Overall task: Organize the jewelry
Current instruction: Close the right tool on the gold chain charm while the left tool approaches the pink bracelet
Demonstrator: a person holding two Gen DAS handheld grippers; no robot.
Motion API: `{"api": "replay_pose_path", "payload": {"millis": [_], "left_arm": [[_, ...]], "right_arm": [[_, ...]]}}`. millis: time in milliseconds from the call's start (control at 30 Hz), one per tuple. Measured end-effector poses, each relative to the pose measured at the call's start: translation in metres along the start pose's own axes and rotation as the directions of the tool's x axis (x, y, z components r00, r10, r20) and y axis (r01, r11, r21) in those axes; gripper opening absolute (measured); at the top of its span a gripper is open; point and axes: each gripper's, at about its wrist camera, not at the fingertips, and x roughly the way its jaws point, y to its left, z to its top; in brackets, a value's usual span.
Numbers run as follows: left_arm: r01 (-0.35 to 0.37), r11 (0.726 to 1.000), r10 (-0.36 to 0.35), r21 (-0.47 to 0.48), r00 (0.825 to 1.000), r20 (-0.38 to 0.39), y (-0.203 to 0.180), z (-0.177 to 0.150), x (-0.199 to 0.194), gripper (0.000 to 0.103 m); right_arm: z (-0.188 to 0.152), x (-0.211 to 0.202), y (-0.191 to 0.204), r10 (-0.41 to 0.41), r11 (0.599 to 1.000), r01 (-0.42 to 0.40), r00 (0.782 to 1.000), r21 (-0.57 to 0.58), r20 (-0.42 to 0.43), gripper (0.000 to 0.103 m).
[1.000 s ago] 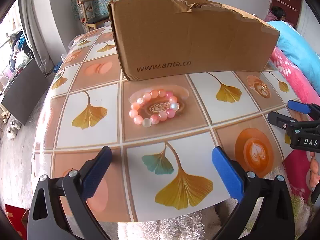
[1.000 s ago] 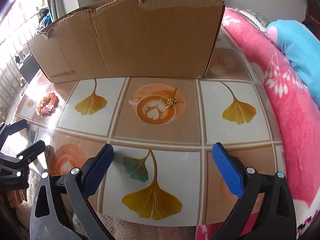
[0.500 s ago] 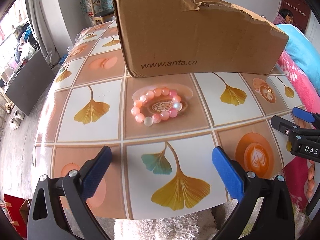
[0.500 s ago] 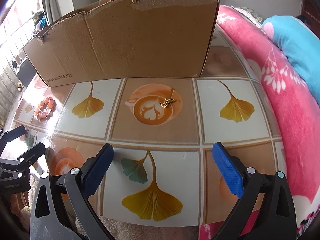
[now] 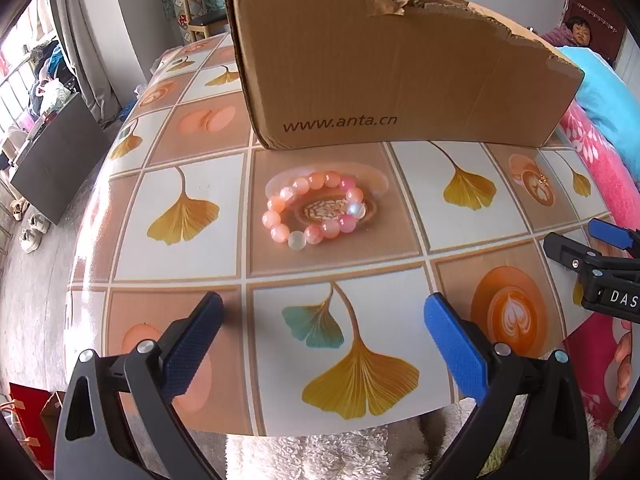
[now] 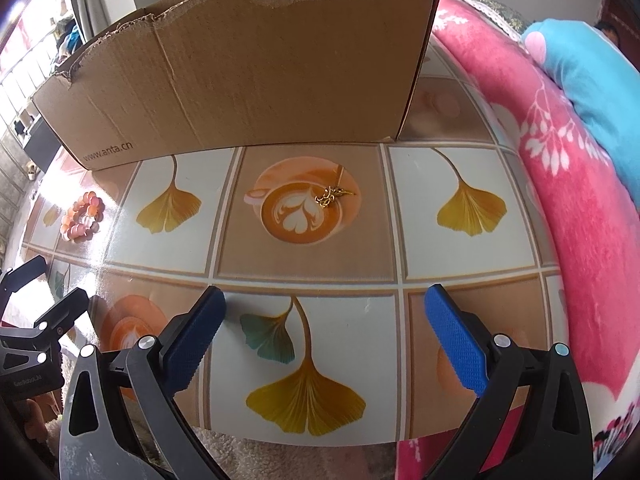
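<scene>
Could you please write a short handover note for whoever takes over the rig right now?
Left gripper: open, empty, aimed at the pink bead bracelet.
Right gripper: open, empty, facing the small gold chain piece.
Both pieces lie on the tiled tablecloth in front of the cardboard box, not touching it.
Done: nothing picked up yet.
Left: both pieces; the box, probably where they go, hides its inside.
</scene>
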Motion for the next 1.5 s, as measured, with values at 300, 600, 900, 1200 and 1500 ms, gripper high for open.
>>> {"api": "replay_pose_path", "payload": {"millis": [300,600,900,1200,1500], "left_arm": [[-0.001,1.000,0.001,-0.004,1.000,-0.019,0.001,0.001,0.001,0.099],[-0.003,1.000,0.003,-0.004,1.000,-0.006,0.000,0.000,0.000,0.099],[-0.002,1.000,0.002,-0.003,1.000,0.004,0.000,-0.002,-0.001,0.099],[-0.004,1.000,0.004,-0.006,1.000,0.005,0.000,-0.002,-0.001,0.099],[-0.007,1.000,0.007,0.002,1.000,0.010,-0.001,-0.003,-0.002,0.099]], "right_arm": [[0.000,0.002,-0.003,0.015,0.999,-0.016,1.000,-0.030,-0.010,0.095],[0.011,0.002,-0.010,0.037,0.999,-0.038,0.999,-0.023,-0.022,0.095],[0.035,0.002,-0.020,0.079,0.996,-0.077,0.995,-0.035,0.060,0.085],[0.043,0.016,-0.019,0.069,0.996,-0.065,0.996,-0.065,0.064,0.048],[0.048,0.017,-0.016,0.064,0.994,-0.057,0.995,-0.088,0.077,0.011]]}}
